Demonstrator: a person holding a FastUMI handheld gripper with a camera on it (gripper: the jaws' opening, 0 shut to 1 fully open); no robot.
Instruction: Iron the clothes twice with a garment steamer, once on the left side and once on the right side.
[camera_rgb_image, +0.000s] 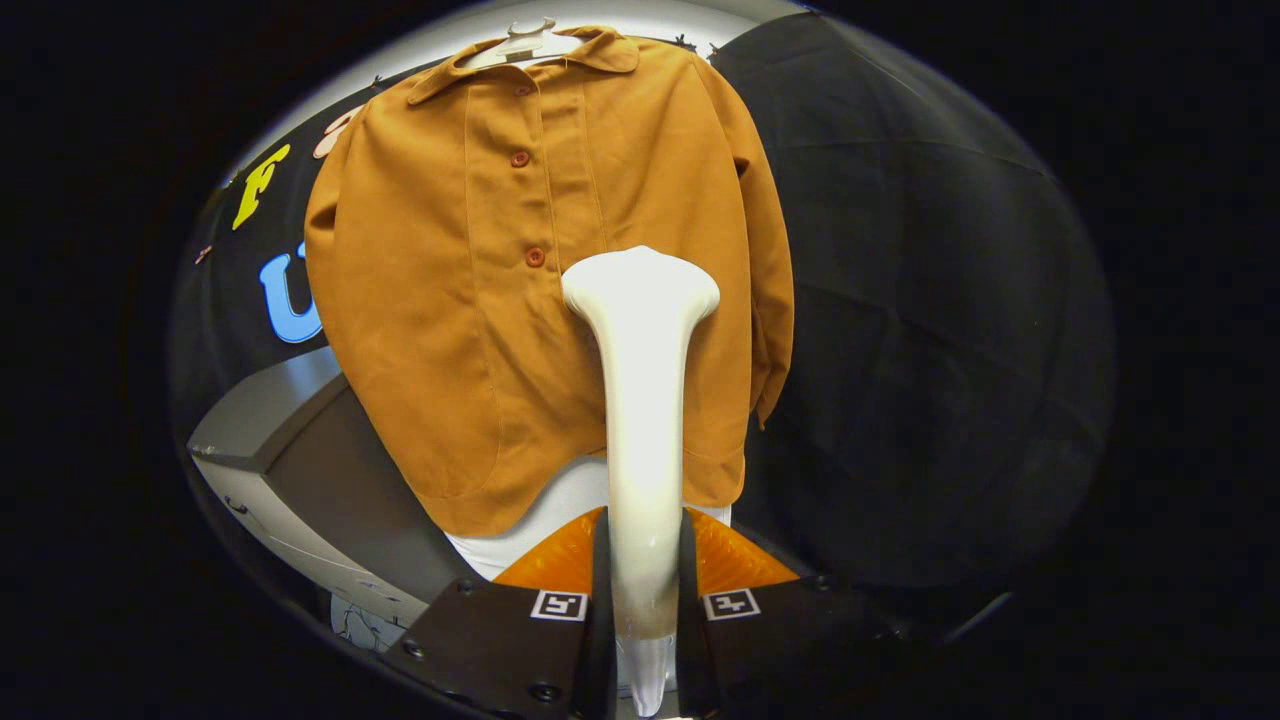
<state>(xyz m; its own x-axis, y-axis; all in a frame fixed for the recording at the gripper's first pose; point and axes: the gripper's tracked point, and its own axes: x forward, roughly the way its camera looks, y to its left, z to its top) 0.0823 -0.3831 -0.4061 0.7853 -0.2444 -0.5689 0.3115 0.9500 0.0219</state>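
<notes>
An orange-brown buttoned shirt (480, 300) hangs on a pale hanger (527, 38) against the booth's black wall. My gripper (645, 560) is shut on the handle of a white garment steamer (643, 400), both fingers pressing its sides. The steamer rises straight ahead from between the fingers. Its wide head (640, 285) sits in front of the shirt's right half, just right of the button line and below the lowest visible button (535, 257). Whether the head touches the cloth I cannot tell.
A grey and white unit (290, 450) stands low to the left of the shirt. A white surface (560, 505) shows under the shirt's hem. Black cloth (930, 330) covers the wall to the right.
</notes>
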